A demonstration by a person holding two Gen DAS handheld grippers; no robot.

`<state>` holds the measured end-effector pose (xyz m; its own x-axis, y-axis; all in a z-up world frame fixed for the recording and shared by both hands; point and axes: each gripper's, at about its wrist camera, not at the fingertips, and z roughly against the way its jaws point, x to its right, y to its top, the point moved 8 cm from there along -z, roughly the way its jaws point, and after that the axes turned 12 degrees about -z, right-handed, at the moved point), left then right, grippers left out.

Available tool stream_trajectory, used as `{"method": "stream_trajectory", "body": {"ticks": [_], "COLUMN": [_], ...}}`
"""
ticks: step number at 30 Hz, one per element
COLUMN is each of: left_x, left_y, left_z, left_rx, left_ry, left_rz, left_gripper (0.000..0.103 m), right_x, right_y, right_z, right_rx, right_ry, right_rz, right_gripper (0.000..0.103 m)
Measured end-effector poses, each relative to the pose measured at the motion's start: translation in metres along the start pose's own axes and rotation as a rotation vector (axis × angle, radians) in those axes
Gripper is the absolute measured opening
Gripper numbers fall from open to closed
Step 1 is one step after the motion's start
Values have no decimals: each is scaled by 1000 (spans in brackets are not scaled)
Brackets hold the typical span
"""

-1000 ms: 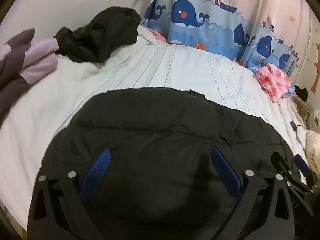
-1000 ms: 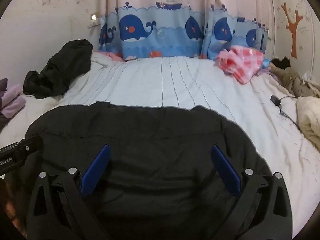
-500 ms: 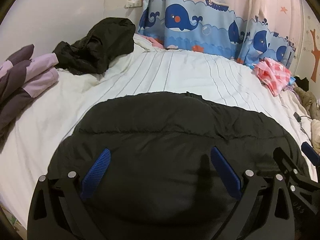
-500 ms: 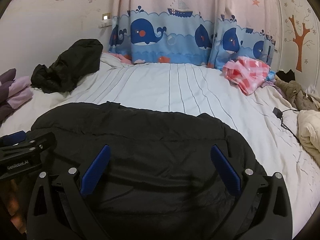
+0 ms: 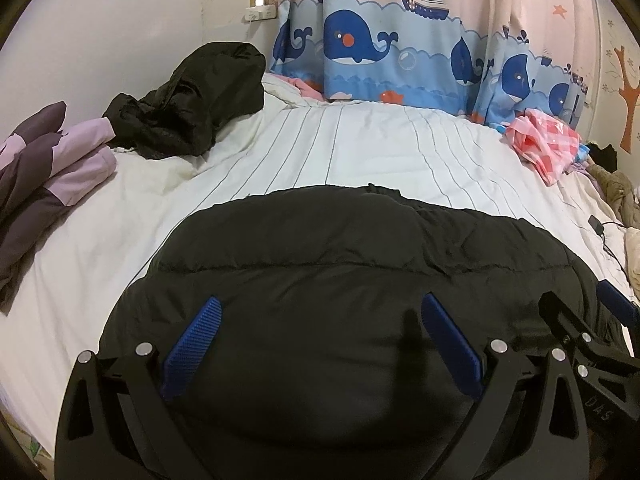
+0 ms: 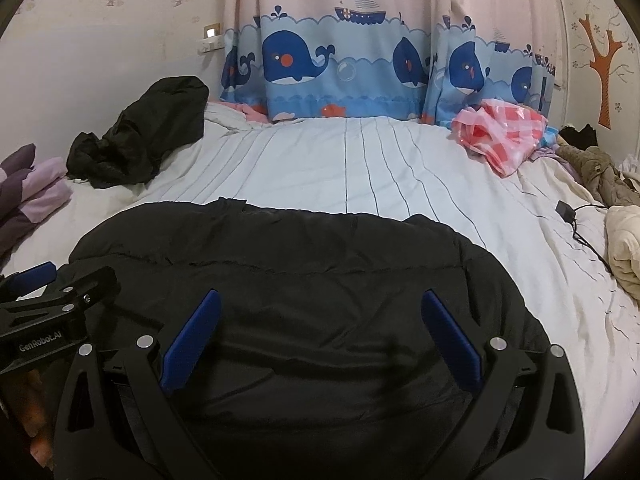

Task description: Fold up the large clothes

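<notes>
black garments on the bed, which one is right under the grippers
The puffy black jacket spread flat beneath both open grippers; the other black garment lies crumpled far back by the wall.

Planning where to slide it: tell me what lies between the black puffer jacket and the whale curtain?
Only bare striped bedsheet separates black puffer jacket from whale curtain, per both views.

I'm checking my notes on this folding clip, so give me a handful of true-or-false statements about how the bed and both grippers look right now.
1. Both grippers are open over the black puffer jacket. True: left gripper and right gripper have fingers spread, gripping nothing.
2. The striped bedsheet is solid blue. False: it is white with thin dark lines.
3. A crumpled black garment lies at the bed's far left. True.
4. The pink checked cloth lies on the puffer jacket. False: it sits apart, by the whale curtain.
</notes>
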<state>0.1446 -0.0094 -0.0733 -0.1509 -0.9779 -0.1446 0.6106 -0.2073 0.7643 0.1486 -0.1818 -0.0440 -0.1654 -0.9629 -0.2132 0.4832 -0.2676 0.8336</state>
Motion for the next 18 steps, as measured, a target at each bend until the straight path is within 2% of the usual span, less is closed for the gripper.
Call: {"method": "stream_trajectory", "body": {"ticks": [18], "left_x": [5], "left_y": [0], "left_z": [1], "left_rx": [-2], "left_ry": [-3], "left_rz": [-10], "left_gripper": [96], "right_x": [-6], "right_y": [-1], "right_z": [0], "right_rx": [-1], "right_ry": [8], "right_rz": [-9], "right_gripper": [97]}}
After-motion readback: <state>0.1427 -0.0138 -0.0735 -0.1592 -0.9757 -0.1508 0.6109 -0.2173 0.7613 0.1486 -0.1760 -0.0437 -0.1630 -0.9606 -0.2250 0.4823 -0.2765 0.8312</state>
